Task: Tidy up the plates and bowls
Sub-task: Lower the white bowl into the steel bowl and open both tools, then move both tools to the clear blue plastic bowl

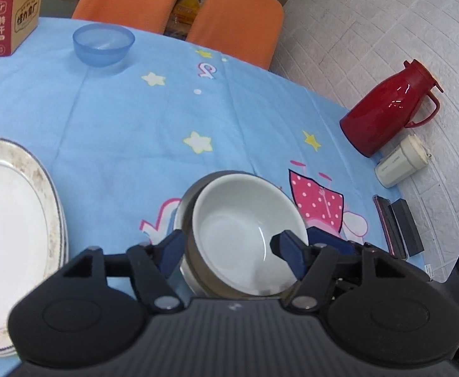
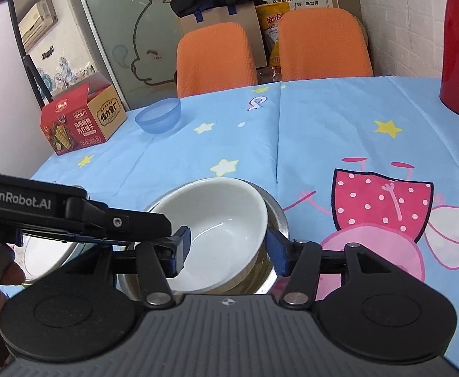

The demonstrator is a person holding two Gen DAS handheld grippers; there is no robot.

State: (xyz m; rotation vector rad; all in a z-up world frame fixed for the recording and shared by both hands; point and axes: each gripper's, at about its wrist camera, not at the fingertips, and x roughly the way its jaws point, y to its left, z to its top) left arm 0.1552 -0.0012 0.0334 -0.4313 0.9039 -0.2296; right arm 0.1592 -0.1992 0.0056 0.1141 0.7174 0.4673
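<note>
From the left wrist we see our left gripper [image 1: 229, 251] open, its fingers [image 1: 171, 249] straddling the white bowl [image 1: 245, 232] nested tilted in a steel bowl [image 1: 188, 207] without pressing it, plates [image 1: 12, 220] stacked left of the fingers, a blue bowl [image 1: 103, 44] far ahead, and a red flask [image 1: 386, 110] off right. The right wrist alone shows our right gripper [image 2: 229, 249] open too, fingers [image 2: 275, 251] either side of the same white bowl [image 2: 220, 229] and steel bowl [image 2: 276, 213], apart from both. Only there does the left gripper [image 2: 179, 238] reach in from the left; the plates are mostly hidden behind it, and the blue bowl [image 2: 158, 116] sits far ahead on the surface [image 2: 323, 132].
</note>
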